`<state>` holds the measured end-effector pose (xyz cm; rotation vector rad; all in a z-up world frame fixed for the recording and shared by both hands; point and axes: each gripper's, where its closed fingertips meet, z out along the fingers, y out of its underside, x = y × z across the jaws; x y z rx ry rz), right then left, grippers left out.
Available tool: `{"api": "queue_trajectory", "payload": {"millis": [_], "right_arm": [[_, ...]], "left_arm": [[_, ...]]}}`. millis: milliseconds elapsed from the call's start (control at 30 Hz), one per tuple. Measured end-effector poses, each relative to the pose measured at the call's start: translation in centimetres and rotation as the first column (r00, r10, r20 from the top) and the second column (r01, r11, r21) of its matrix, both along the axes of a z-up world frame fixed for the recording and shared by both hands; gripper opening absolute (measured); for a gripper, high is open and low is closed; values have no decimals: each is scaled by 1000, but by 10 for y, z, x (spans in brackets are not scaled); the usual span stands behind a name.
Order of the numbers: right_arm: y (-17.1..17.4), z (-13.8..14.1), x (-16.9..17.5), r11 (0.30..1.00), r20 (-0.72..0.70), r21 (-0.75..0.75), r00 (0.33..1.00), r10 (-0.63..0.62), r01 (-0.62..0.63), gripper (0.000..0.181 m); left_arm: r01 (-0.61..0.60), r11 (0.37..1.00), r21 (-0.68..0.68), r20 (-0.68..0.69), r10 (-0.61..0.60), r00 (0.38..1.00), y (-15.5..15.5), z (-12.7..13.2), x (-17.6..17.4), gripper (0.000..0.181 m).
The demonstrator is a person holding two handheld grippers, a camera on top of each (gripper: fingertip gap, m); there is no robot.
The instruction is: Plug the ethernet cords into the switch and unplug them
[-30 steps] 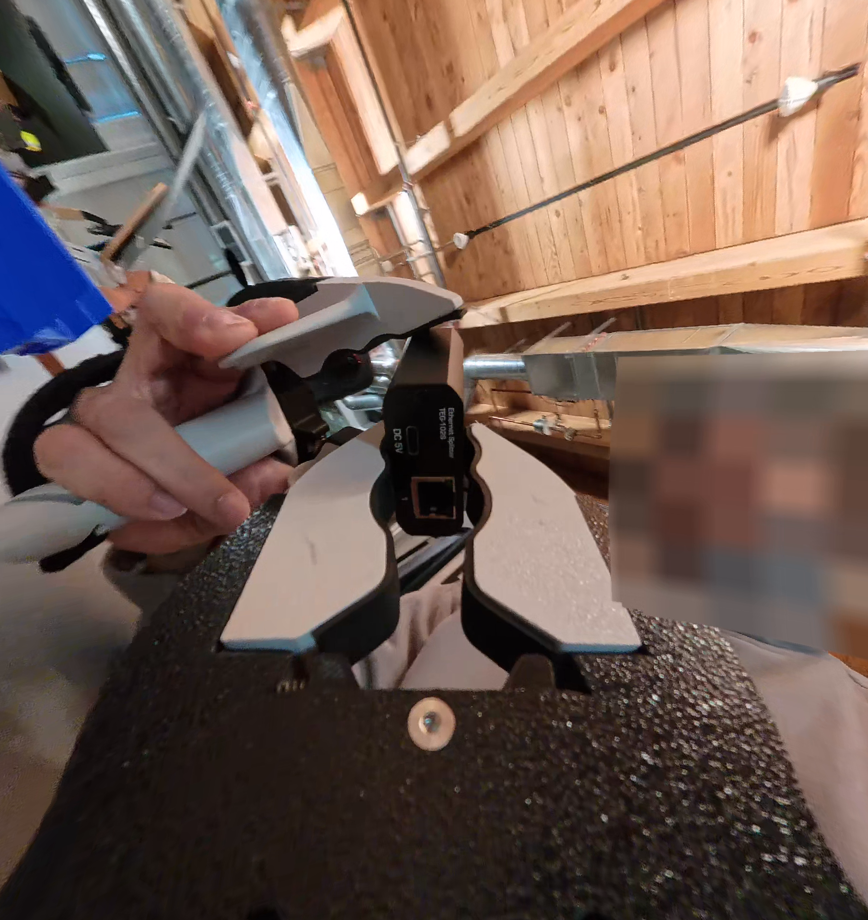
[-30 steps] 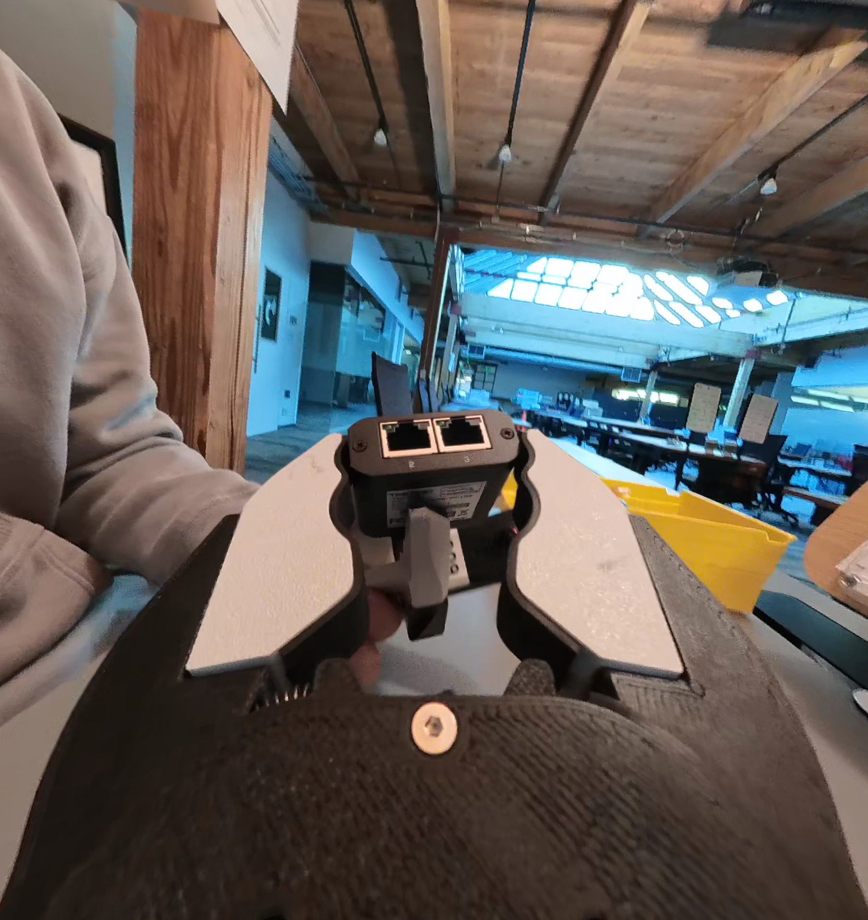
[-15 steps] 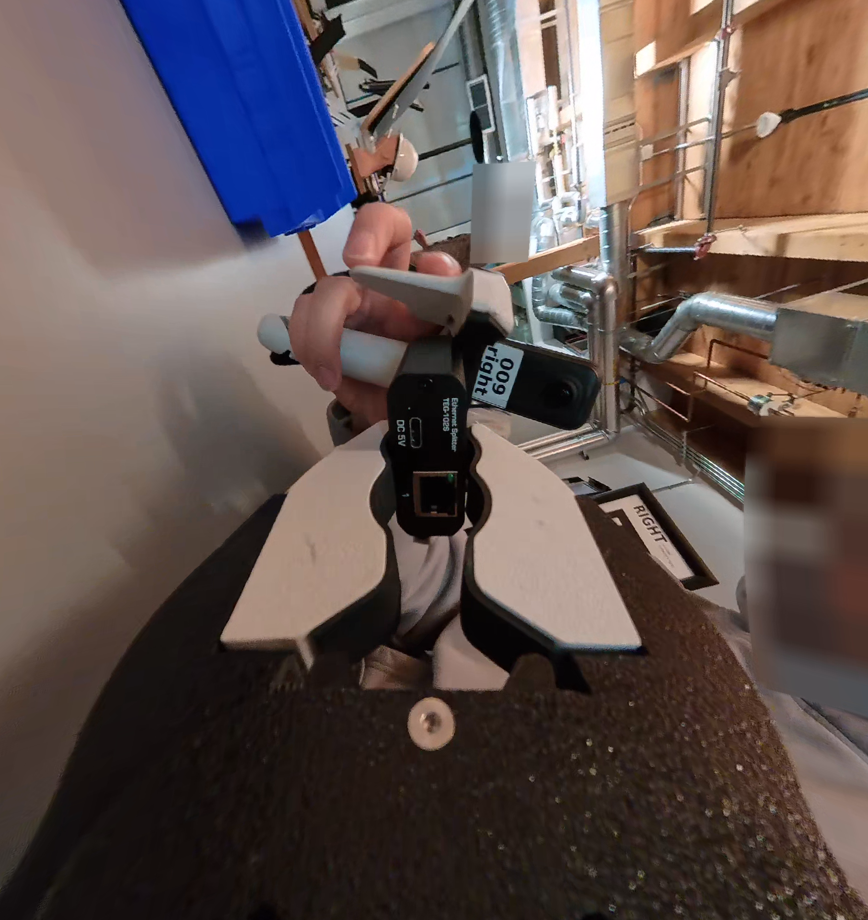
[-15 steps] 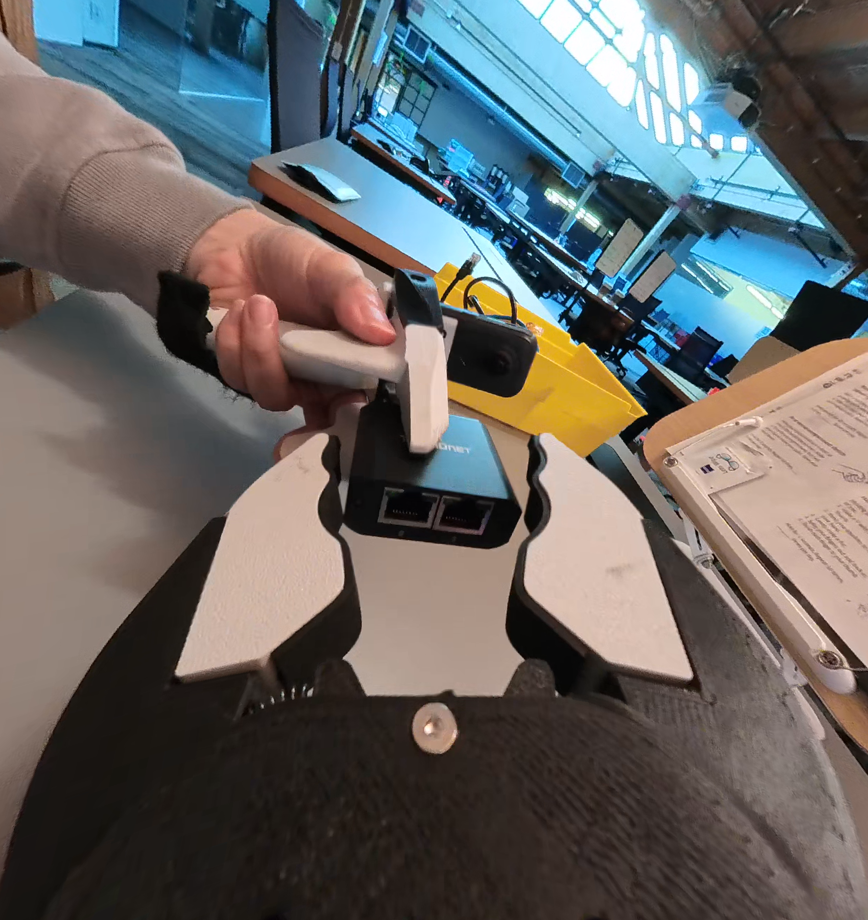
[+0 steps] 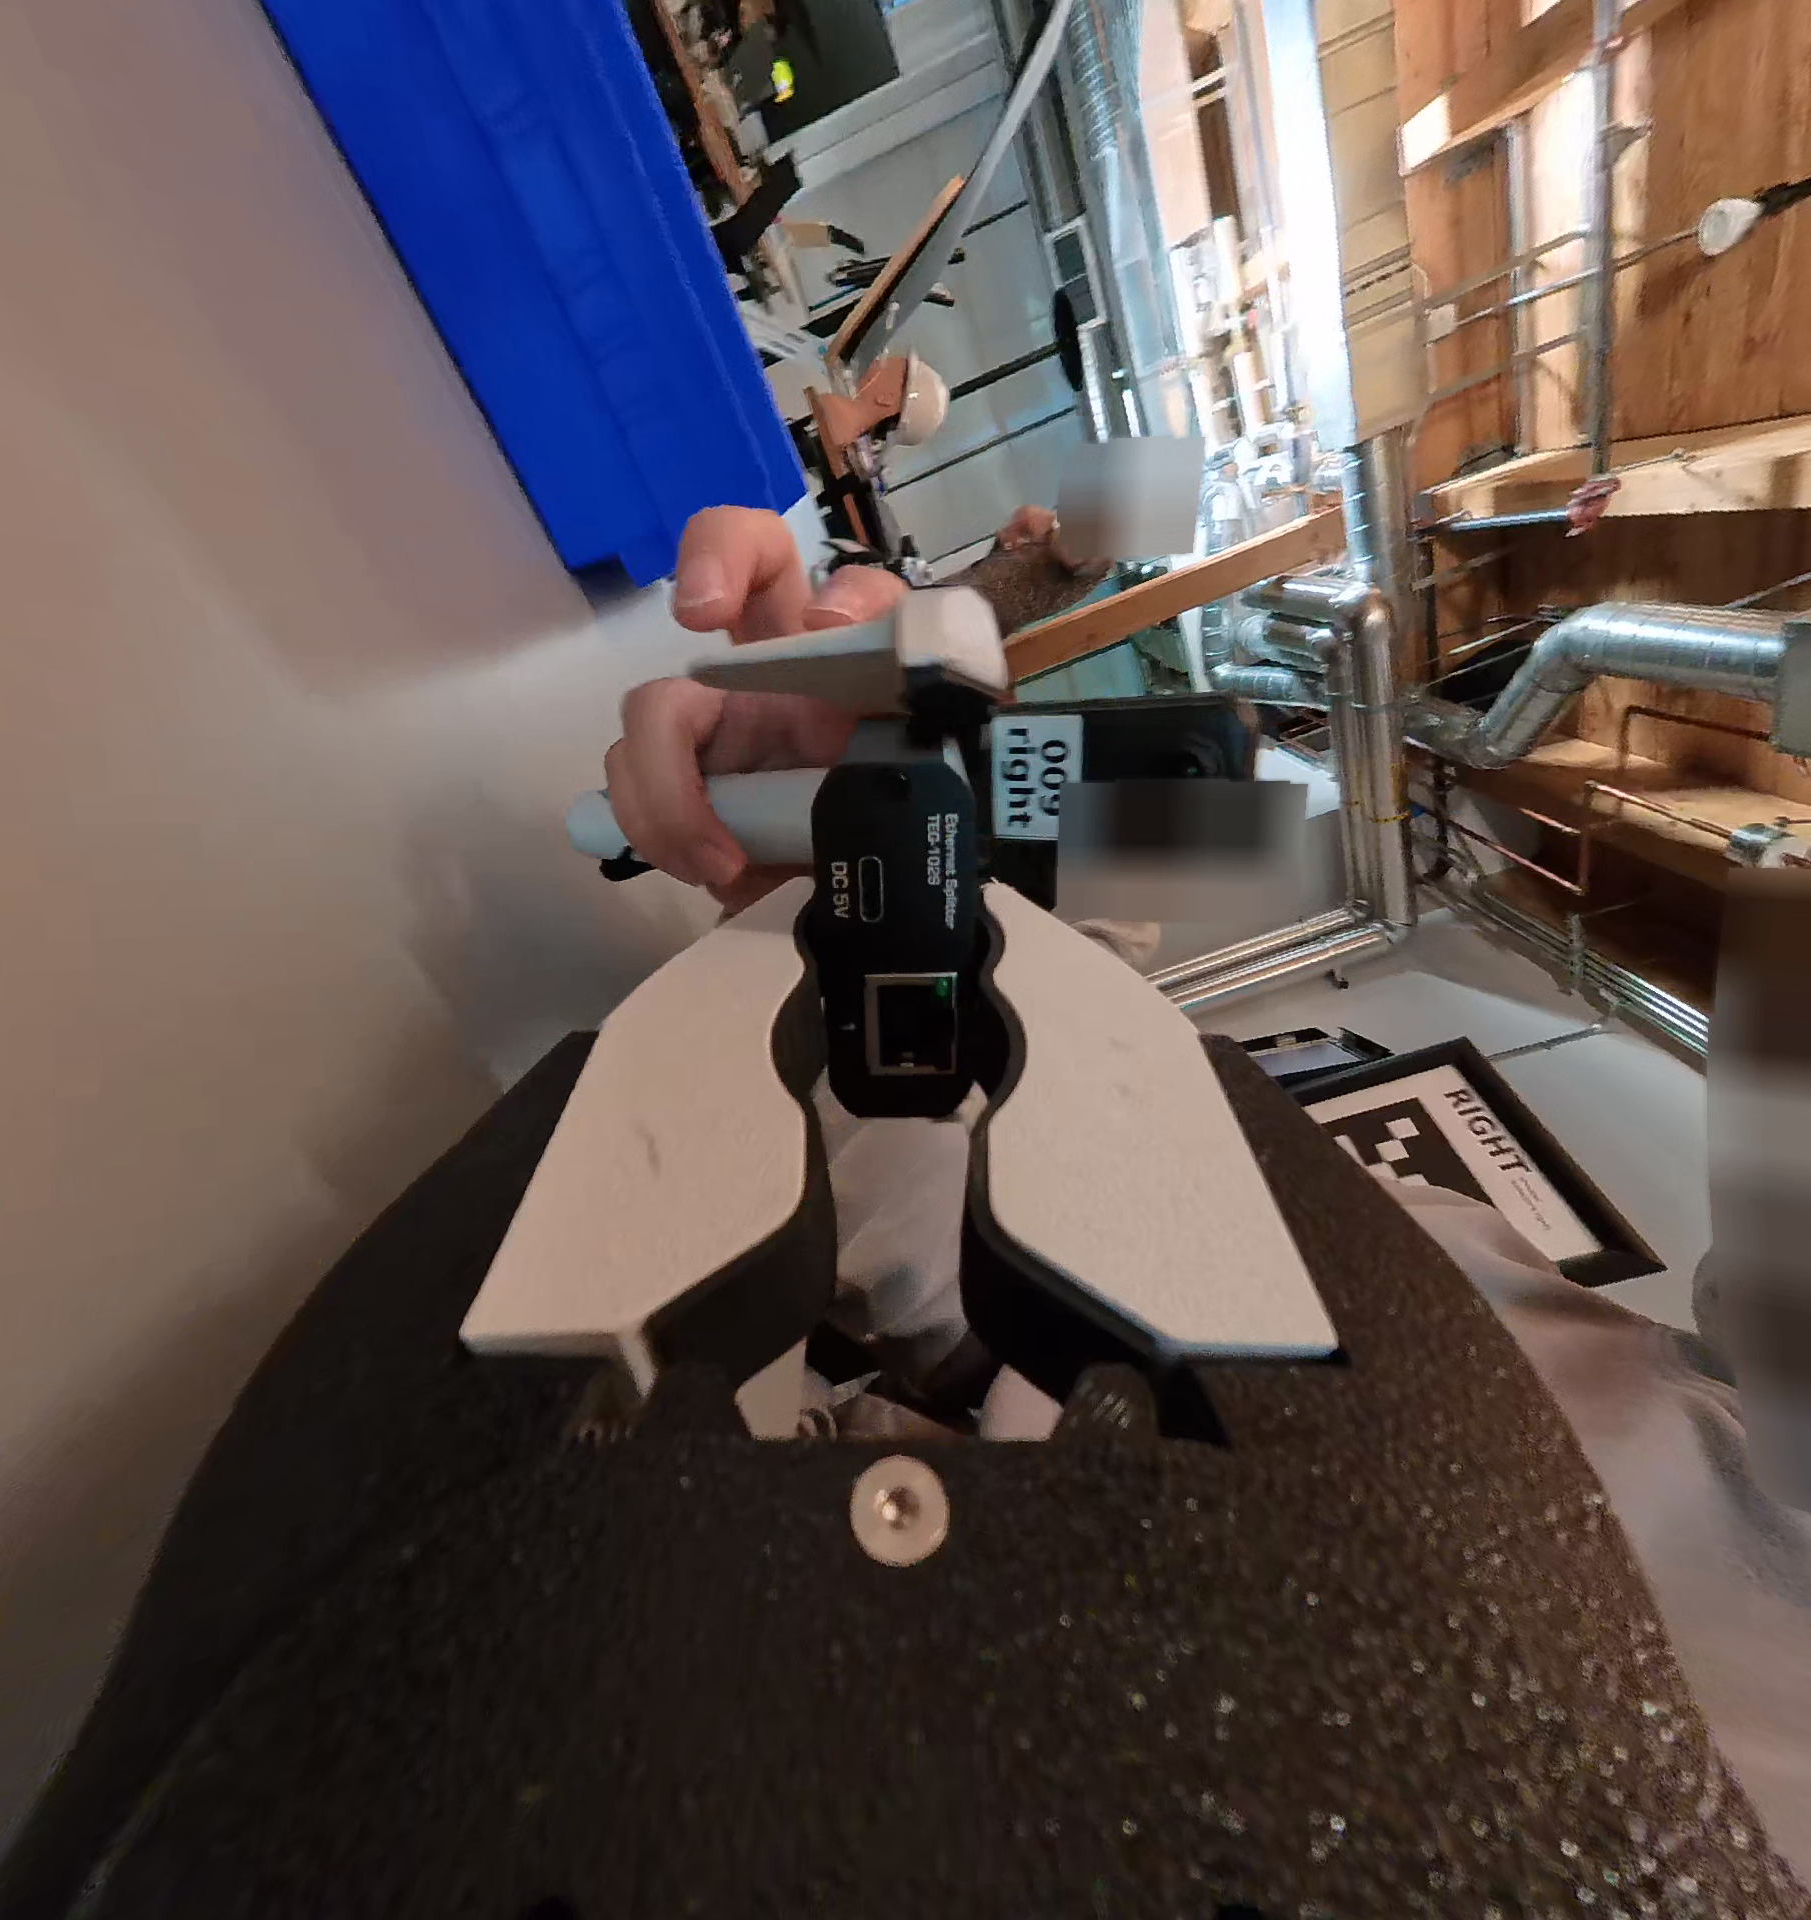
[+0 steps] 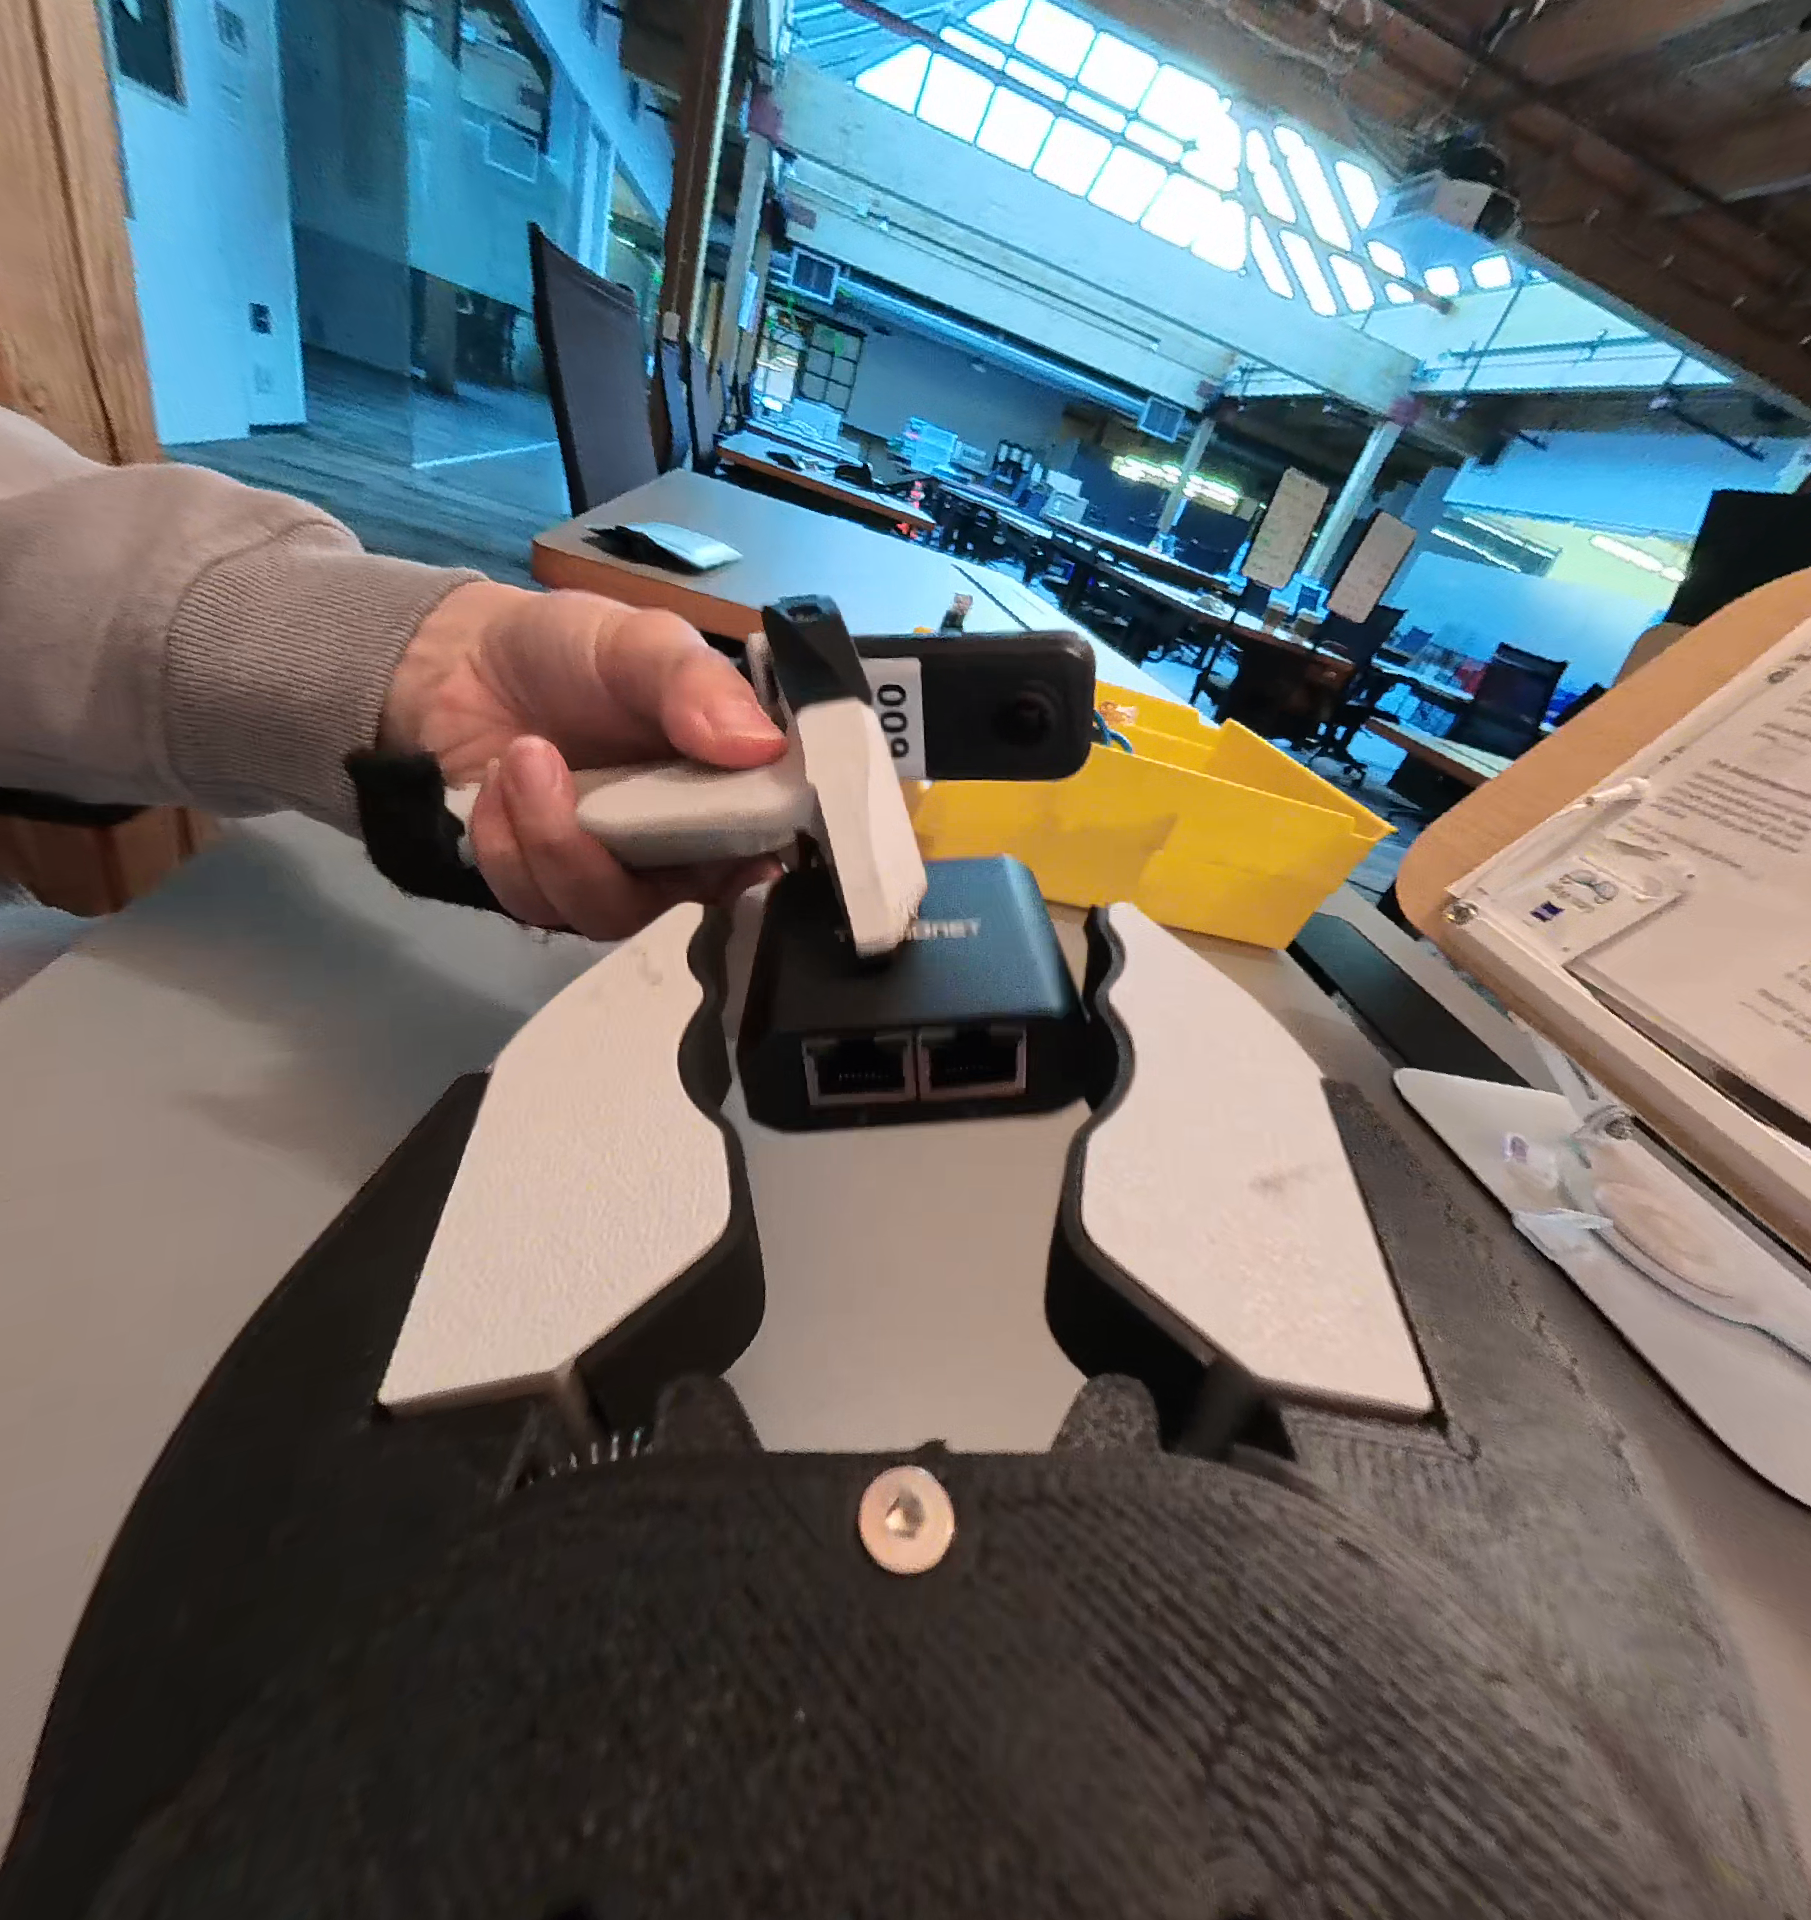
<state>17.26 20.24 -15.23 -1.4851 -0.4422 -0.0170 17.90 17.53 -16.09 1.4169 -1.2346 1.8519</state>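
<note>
Left wrist view: I am clamping my left gripper point(image 5: 896, 997) shut on the small black plastic switch point(image 5: 893, 935); my right gripper point(image 6: 906, 1023) is straddling it, jaws apart. I should be lowering it flat onto the grey tabletop point(image 6: 205, 1091).

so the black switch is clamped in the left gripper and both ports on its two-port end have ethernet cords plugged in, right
Not quite. The black switch is clamped in the left gripper, but the right wrist view shows both ports on its two-port end empty, no cords plugged in.

switch point(image 6: 906, 1013) | rolled from ports-up, now level above table point(image 6: 153, 1143) | both claws turned
</note>
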Motion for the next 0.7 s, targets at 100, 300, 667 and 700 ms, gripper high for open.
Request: {"api": "queue_trajectory", "payload": {"millis": [100, 300, 667, 700], "right_arm": [[1, -5, 6, 999, 37, -20, 999, -39, 40, 69], [5, 2, 6, 997, 2, 36, 998, -63, 63, 64], [9, 3, 8, 996, -96, 71, 995, -38, 45, 64], [9, 4, 8, 996, -107, 80, 993, -40, 49, 64]], "left_arm": [[-17, 1000, -19, 11, 17, 1000, 2, 7, 1, 23], [-14, 999, -34, -6, 14, 1000, 1, 7, 1, 23], [-15, 1000, -14, -33, 14, 999, 6, 7, 4, 23], [-9, 1000, -18, -37, 9, 999, 6, 7, 3, 23]]}}
